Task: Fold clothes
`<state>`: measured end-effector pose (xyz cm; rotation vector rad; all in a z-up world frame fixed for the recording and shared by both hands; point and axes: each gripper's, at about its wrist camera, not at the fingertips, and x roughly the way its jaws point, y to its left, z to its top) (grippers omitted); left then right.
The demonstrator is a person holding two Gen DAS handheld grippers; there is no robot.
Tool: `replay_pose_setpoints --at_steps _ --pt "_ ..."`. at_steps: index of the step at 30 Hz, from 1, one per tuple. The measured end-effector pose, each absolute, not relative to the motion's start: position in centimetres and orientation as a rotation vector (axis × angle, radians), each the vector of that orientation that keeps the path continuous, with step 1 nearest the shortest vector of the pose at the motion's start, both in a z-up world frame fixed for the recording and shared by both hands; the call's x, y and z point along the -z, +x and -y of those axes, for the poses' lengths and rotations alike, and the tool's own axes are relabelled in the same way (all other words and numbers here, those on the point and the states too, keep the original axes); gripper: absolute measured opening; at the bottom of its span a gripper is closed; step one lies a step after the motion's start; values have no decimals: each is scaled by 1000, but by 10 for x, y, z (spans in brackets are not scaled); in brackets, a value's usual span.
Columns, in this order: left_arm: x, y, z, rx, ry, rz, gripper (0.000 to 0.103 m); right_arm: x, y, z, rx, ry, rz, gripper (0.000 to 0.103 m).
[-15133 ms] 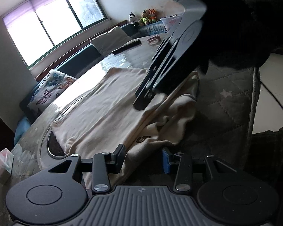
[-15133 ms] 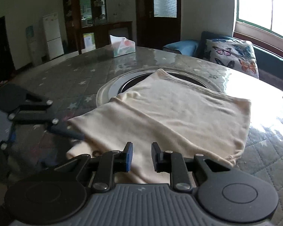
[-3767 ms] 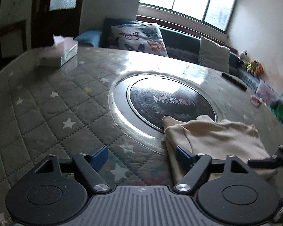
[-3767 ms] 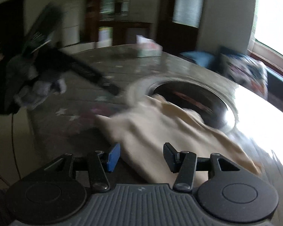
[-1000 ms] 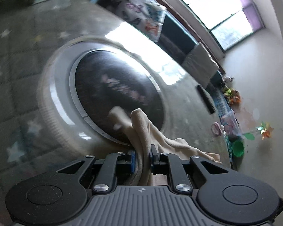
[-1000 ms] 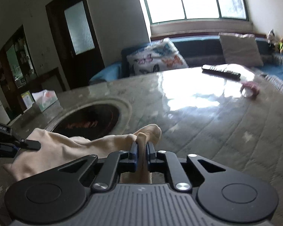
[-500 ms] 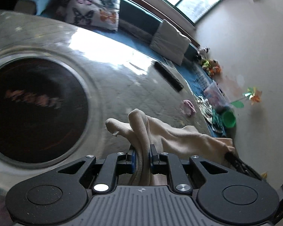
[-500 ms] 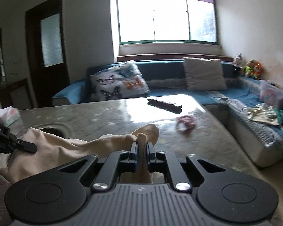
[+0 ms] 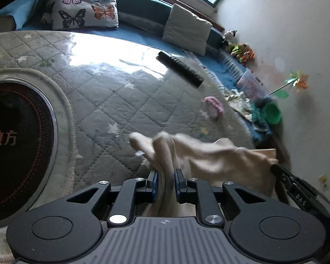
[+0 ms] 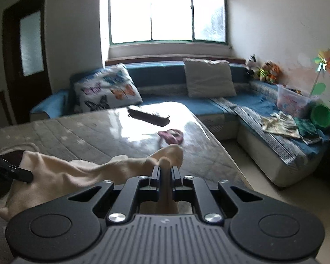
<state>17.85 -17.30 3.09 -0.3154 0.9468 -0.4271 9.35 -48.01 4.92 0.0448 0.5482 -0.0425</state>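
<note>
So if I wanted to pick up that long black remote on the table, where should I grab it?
Grab the black remote across its narrow middle, coming from above. It lies flat on the quilted table cover, long and thin, so a grip across the short width probably balances best. Nothing touches it; the pink thing lies apart.

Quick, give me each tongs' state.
Left tongs: jaws just opening, cream garment still between them.
Right tongs: shut on the garment.

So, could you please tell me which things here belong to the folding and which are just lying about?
Belongs to the job:
cream garment
left tool
right tool

Just lying about:
remote control
pink item
butterfly cushion
green bowl
</note>
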Motion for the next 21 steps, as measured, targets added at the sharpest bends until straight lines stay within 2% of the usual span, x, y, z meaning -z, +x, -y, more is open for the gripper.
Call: replay_pose_setpoints --at_steps 1,2,8,11,13,17,21 --pt "-29 178 173 414 -299 -946 39 -45 95 482 49 41 -562 12" --pt "-28 177 171 402 -286 -941 42 -41 95 482 54 36 -570 12" --pt "-27 162 164 388 -203 -917 47 -30 80 482 36 51 -601 18" --pt "-26 151 162 389 -161 -910 51 -28 69 478 14 63 -614 26" --pt "-24 143 159 392 -147 -911 53 -27 62 474 -5 66 -624 37" --pt "-22 128 154 393 -128 -913 56 -26 51 460 -35 67 -640 44" --pt "-20 114 149 393 -103 -902 63 -22 41 448 -43 75 -655 53"
